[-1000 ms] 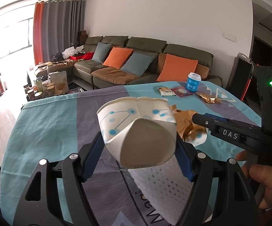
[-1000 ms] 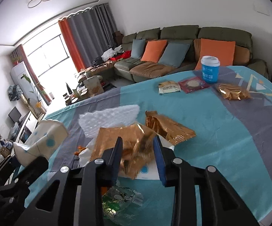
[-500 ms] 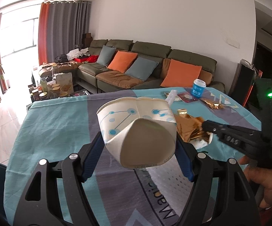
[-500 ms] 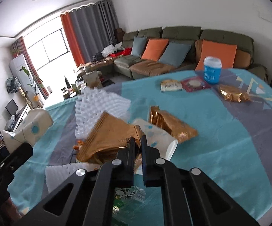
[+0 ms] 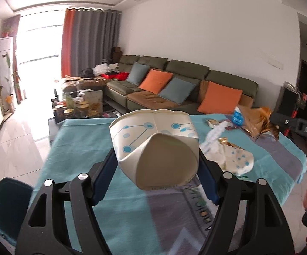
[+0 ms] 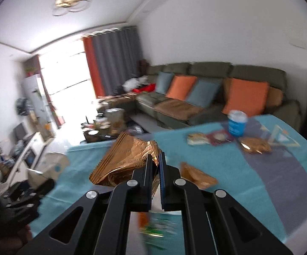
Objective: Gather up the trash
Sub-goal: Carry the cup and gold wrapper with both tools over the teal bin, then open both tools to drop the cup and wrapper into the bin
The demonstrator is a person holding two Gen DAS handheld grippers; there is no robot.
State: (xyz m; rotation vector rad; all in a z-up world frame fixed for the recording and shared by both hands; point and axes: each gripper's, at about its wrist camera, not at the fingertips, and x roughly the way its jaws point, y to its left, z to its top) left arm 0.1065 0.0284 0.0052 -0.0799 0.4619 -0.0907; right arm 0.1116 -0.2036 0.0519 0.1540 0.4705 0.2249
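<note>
Two crushed paper cups (image 5: 155, 146) (image 5: 238, 159), three gold wrappers (image 6: 128, 159) (image 6: 198, 176) (image 6: 254, 145), one blue cup (image 6: 237, 123).

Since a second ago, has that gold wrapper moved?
Yes. The gold wrapper, pinched in the right fingers, has risen off the table toward the sofa.

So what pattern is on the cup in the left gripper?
White paper cup with blue dots joined by thin lines; the left wrist view shows it best.

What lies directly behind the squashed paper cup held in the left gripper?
Behind the paper cup, held by the left gripper, the tablecloth shows, with white wrap and a second flattened cup to its right. The cloth straight behind the cup is hidden.
</note>
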